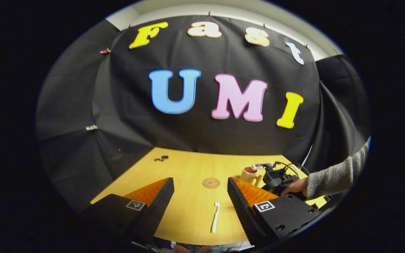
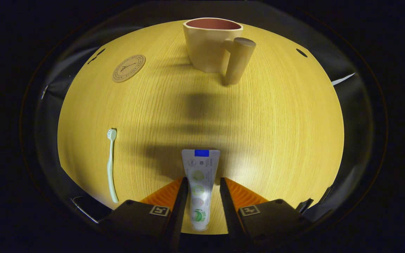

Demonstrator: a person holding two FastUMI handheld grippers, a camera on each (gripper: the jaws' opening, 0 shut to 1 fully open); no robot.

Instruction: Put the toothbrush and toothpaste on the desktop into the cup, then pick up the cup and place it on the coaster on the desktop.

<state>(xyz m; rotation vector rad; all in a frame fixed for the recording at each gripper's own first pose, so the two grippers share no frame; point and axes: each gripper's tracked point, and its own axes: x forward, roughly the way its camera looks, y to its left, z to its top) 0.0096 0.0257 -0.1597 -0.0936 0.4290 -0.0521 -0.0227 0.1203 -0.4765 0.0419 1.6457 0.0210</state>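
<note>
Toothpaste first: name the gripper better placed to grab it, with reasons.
Right. The right gripper already straddles the toothpaste, a jaw at each side of the tube. The left gripper hangs open above the toothbrush, away from it.

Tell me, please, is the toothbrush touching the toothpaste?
Apart: the right gripper view shows bare desktop between the toothbrush and the toothpaste.

A grey knit sleeve [image 1: 336, 177] covers the person's arm; dark tongs bodies carry square markers, possibly screws.
</note>
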